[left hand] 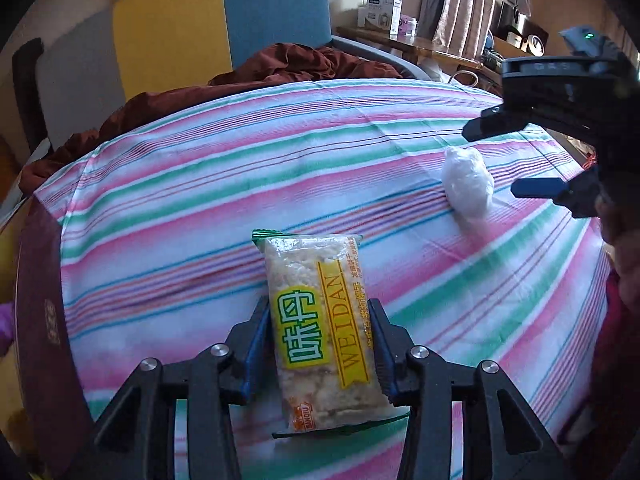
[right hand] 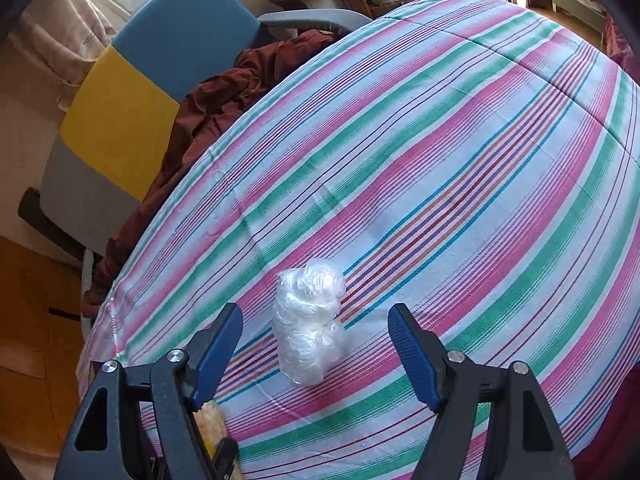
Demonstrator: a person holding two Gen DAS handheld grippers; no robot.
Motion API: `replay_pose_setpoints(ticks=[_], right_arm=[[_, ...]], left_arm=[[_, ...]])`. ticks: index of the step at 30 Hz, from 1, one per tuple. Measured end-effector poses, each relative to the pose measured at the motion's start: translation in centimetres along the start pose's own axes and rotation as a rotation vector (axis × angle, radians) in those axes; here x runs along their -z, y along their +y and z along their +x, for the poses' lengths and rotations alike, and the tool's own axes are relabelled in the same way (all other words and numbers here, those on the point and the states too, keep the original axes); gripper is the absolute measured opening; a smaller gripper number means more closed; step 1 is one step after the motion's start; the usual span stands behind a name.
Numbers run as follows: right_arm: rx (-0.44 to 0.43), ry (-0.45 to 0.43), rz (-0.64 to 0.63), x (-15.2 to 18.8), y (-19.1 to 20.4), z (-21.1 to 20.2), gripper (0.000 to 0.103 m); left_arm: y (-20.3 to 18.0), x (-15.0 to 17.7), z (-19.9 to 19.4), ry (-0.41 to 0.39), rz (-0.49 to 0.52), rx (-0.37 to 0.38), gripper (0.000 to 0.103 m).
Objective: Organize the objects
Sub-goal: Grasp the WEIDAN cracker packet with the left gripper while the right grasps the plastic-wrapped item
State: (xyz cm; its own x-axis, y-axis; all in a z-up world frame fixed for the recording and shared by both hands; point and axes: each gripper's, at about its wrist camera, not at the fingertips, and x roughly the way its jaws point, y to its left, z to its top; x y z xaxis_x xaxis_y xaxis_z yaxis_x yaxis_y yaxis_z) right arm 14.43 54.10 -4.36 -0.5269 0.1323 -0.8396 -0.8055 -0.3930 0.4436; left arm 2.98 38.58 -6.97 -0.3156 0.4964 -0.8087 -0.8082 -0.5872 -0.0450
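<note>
A clear snack packet (left hand: pixel 320 332) with a yellow-green label and crisp rice pieces inside lies lengthwise between the fingers of my left gripper (left hand: pixel 318 304). Both blue pads press on its long sides, over the striped cloth (left hand: pixel 240 184). A crumpled wad of clear plastic (right hand: pixel 310 324) rests on the same cloth, also seen in the left wrist view as a plastic wad (left hand: pixel 468 184). My right gripper (right hand: pixel 316 312) stands open astride the wad, with a wide gap on each side. That right gripper (left hand: pixel 490 160) shows at the right edge of the left wrist view, held by a hand.
A chair (left hand: pixel 224 28) with blue, yellow and grey panels stands beyond the cloth's far edge, with a rumpled maroon cloth (left hand: pixel 288 64) on its seat. A wooden desk (left hand: pixel 420 46) with boxes is further back. A dark red box (left hand: pixel 40 320) sits at the left edge.
</note>
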Motion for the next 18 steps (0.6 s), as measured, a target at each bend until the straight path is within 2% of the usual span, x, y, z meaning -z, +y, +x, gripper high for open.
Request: replay_pose_setpoints(ticks=[5, 13, 15, 18], right_arm=[[0.043, -0.001, -0.06, -0.1, 1.0, 1.1, 0.074], [0.113, 0.014, -0.132, 0.1, 2.3, 2.9, 0.065], [0.127, 0.027, -0.156, 0.3, 2.7, 3.4, 0.056], [0.208, 0.028, -0.235, 0.7, 3.5, 3.9, 0.035]], left_arm=[[0.2, 2.7, -1.7, -0.066, 0.025, -0.003, 0.046], [0.9, 3.5, -2.0, -0.095, -0.016, 0.048, 0.047], [0.9, 3.5, -1.9, -0.099, -0.013, 0.045, 0.047], [1.0, 3.5, -1.7, -0.102, -0.014, 0.047, 0.047]])
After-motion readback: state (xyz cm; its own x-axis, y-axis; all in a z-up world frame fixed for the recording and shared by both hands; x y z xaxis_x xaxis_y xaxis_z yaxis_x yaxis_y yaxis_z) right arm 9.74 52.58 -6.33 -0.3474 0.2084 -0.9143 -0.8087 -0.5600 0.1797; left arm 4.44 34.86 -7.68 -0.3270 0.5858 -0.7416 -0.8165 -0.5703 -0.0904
